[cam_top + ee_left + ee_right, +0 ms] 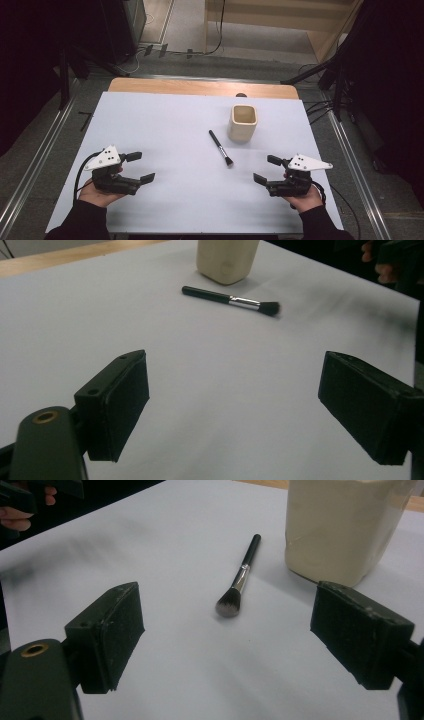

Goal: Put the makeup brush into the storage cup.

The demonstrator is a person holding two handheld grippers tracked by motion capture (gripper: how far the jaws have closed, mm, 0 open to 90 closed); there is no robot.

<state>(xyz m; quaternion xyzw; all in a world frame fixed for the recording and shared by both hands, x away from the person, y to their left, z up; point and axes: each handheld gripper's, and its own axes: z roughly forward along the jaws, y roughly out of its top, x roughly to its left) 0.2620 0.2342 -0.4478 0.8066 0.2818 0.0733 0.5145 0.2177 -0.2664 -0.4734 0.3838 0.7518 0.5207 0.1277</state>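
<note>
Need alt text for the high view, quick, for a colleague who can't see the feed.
A makeup brush lies on a white table beside an upright cream cup, not touching it. Nearer the person, the left claw and right claw sit open and empty on either side.

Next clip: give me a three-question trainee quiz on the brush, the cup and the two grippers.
1. True or false: the makeup brush stands inside the cream cup.
2. Which gripper is nearer the brush's bristles: A) left gripper B) right gripper?
3. How do both grippers' jaws stand?

Key
1. False: it lies flat on the white table, beside the cup.
2. B.
3. Wide apart, gripping nothing.
</note>
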